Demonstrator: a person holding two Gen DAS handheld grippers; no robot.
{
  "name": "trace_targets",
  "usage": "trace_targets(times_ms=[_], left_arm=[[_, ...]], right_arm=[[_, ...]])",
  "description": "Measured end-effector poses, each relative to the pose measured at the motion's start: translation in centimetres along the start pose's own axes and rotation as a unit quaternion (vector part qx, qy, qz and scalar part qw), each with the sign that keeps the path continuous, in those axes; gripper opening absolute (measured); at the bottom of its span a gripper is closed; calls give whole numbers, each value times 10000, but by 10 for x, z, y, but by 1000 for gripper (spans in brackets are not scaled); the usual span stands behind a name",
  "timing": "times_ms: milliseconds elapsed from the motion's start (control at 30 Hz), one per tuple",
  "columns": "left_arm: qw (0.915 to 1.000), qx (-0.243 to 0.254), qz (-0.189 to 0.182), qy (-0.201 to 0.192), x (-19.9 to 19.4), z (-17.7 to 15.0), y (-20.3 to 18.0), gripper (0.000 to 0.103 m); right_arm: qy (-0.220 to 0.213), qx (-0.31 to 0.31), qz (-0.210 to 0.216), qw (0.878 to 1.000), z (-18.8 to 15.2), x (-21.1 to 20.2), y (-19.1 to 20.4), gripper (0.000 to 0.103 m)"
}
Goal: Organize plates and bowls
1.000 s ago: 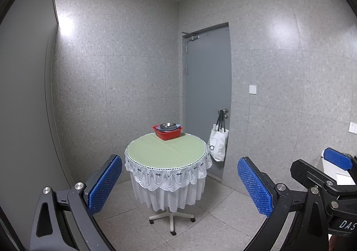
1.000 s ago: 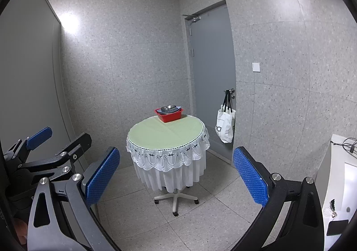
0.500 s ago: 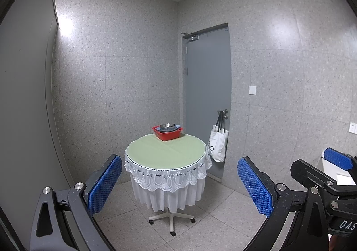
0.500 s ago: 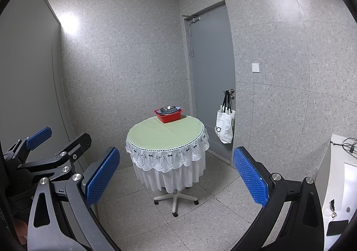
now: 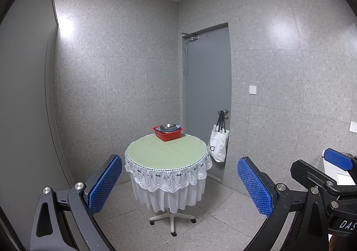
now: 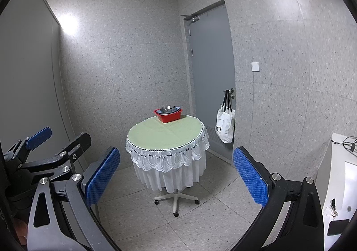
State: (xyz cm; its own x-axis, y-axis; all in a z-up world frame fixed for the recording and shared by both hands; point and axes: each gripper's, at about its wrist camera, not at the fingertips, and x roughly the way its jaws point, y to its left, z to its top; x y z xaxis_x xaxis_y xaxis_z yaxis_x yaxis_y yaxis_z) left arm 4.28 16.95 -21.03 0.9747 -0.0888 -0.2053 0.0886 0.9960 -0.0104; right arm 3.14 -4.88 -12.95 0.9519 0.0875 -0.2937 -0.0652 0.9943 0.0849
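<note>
Both grippers, left gripper (image 5: 179, 186) and right gripper (image 6: 176, 178), unmoved, fingers spread, far from red basin (image 5: 167, 133).

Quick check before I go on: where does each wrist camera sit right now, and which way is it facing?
Left wrist: on the left hand-held gripper, facing the round table across the room; the right hand-held gripper shows at its right edge.
Right wrist: on the right hand-held gripper, facing likewise; the left one shows lower left.
Shared: table, red basin of dishes, door, tote bag.

Dishes (image 5: 167, 128) in red basin (image 5: 167, 135) too small to tell apart.
</note>
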Motion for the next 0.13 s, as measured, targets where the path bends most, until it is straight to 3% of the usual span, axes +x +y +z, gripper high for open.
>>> trace_targets(times_ms=[133], left_arm=[[10000, 7, 13, 2, 1, 0, -1, 102]], right_arm=[[10, 16, 6, 10000, 0, 2, -3, 103]])
